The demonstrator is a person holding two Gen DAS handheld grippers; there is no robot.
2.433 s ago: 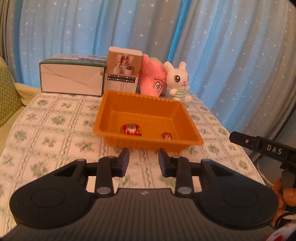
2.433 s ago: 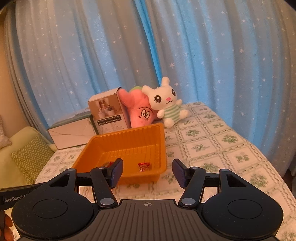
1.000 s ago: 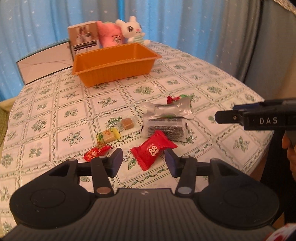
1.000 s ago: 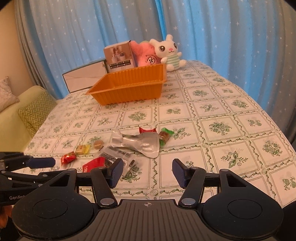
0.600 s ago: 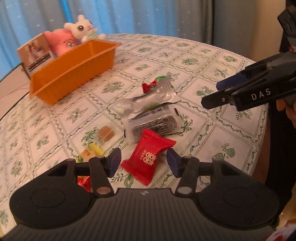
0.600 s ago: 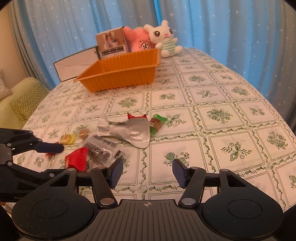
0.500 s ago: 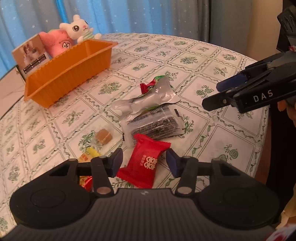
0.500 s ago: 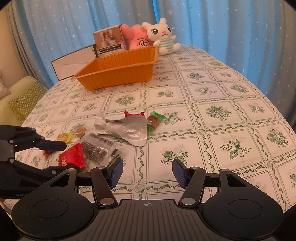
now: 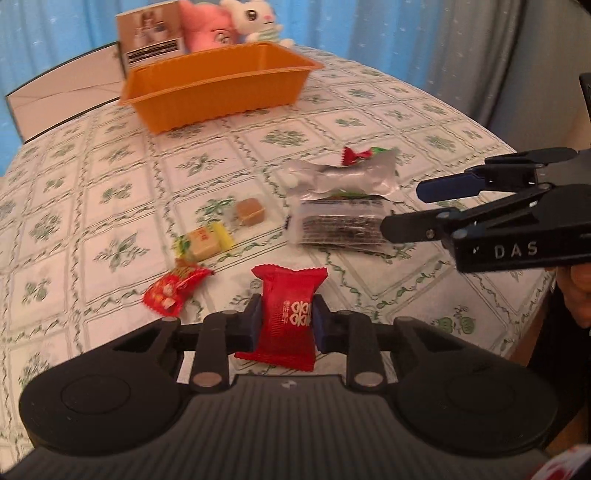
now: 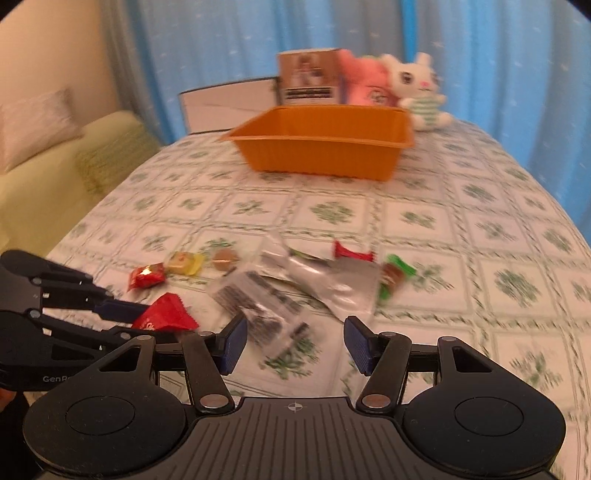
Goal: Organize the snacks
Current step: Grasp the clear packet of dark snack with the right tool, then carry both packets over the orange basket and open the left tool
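Observation:
My left gripper (image 9: 286, 320) is shut on a red snack packet (image 9: 286, 317) with white characters, held just above the tablecloth. The packet also shows in the right wrist view (image 10: 164, 314) between the left gripper's fingers. My right gripper (image 10: 293, 345) is open and empty, hovering over a clear packet of dark snacks (image 10: 264, 304), which also shows in the left wrist view (image 9: 338, 225). The right gripper appears at the right of the left wrist view (image 9: 402, 206). The orange tray (image 9: 221, 90) stands at the far side of the table (image 10: 321, 153).
On the cloth lie a silver pouch (image 9: 343, 173), a small red candy (image 9: 173, 290), a yellow candy (image 9: 205, 242), a brown cube (image 9: 251, 212), and red and green wrapped sweets (image 10: 391, 275). Boxes and plush toys (image 9: 255, 16) stand behind the tray. A sofa (image 10: 55, 162) is left.
My left gripper has closed on the red packet and lifted it slightly. Both views have swung to face the tray. My right gripper has dropped closer to the clear packet, still open.

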